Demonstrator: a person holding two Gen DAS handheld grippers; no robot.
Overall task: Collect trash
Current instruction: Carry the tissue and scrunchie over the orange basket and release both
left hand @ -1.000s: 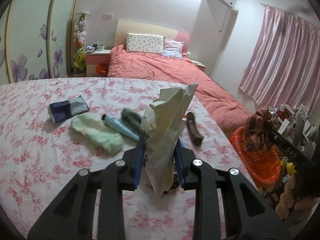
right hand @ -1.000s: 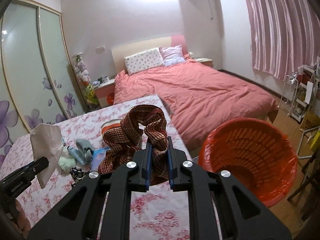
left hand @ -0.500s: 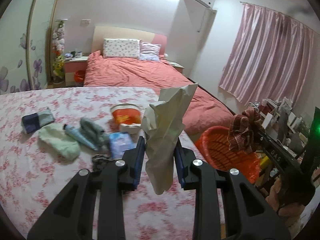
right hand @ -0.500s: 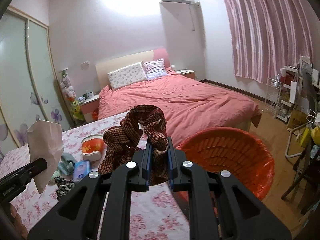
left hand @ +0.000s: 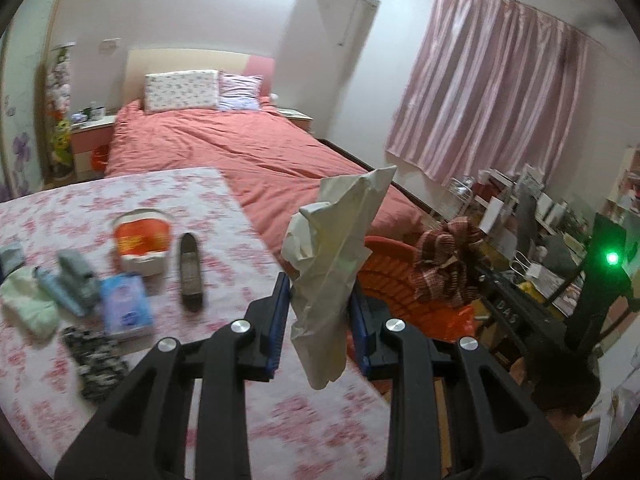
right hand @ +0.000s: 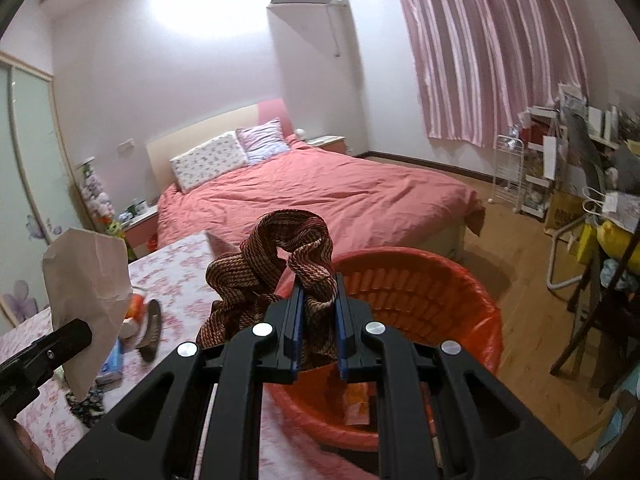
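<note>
right wrist view: right gripper clamped narrow on a brown knit cloth; cloth bunches up above the jaws, a tail hangs down between them.
left wrist view: left gripper closed partway on a crumpled beige paper bag, pads pressing both its sides; bag stands upright, long axis running up out of the jaws.
target: orange bin, on the floor just off the right edge of the flowered bed, lined with an orange bag.
key relation, right: bin mouth lies directly ahead of and below the jaws; cloth overlaps the bin's near-left rim in this view, looks roughly over it; exact overlap hard to tell through the fisheye.
key relation, left: bin sits ahead and to the right, partly hidden behind the paper bag; left gripper is over the bed's right edge, not over the bin.
nearer hand: right, judged from both views.
next move (guess): right lets go into the bin first; left needs to travel further right past the bed edge before releasing.
bin contents: some orange wrapper at the bottom, rest hidden by the gripper.
left on bed: red-white cup, dark shoe-like item, blue tissue pack, green cloth, patterned dark cloth; all well left of the bin.
risk: the tall light bag may catch the rim or flutter out.
</note>
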